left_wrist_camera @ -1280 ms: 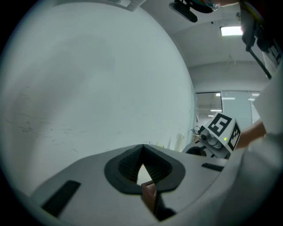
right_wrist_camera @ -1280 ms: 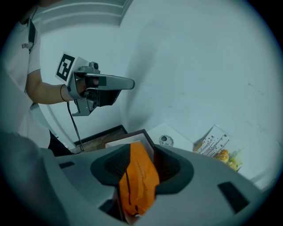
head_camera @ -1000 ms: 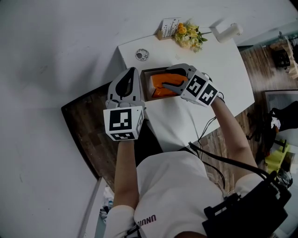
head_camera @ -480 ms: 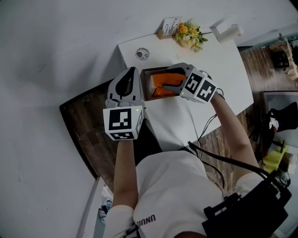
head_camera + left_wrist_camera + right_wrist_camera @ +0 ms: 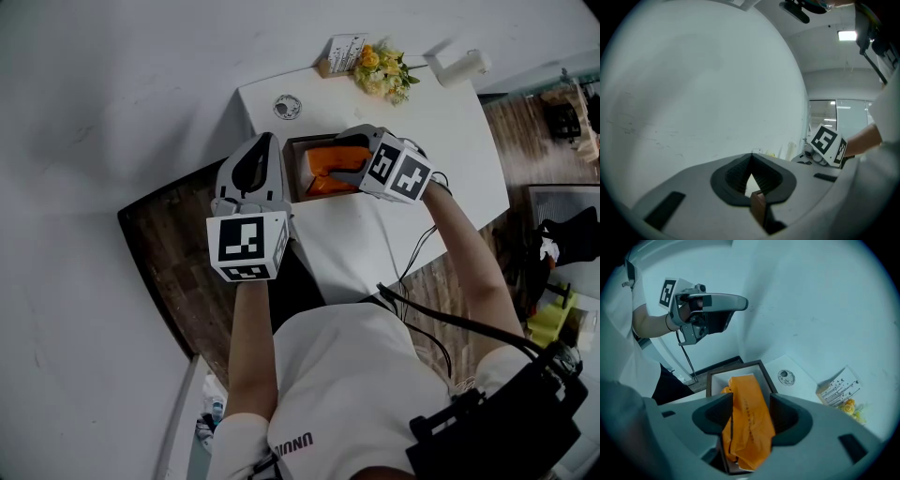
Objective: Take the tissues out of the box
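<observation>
**Entry: tissue removal, grasp stage**

**Items, counted**
- Box (image 5: 735, 367), one: brown-rimmed, open-topped, on the white tabletop (image 5: 375, 234).
- Tissue pack (image 5: 749, 420), one: orange wrapper, standing inside the box with its upper end above the rim. Not yet taken out.
- Hand-held grippers, two.
- Sundries at the far edge of the tabletop, one of each: yellow flower bunch (image 5: 382, 70), printed card (image 5: 342, 54), round disc (image 5: 286, 110), white object (image 5: 457, 62).

**Gripper states**
- Right hand-held gripper (image 5: 750, 397): tilted down over the box. Its jaws have just been opening and stand wide apart. The tissue pack is between them, but the pads are not pressing on it.
- Left hand-held gripper (image 5: 751, 159): lies just beside the box's left wall. Its jaws are together at the tips, with a brown edge caught low between them. This is probably the box wall, nipped to steady the box, though the view is too tight to be sure.

**Step in hand (judged)**
The right gripper is being set around the pack before the grasp.

**Next move calls for**
The right jaws need to close on the pack's upper end. The pack then needs a straight lift clear of the rim while the box is held down.
</observation>
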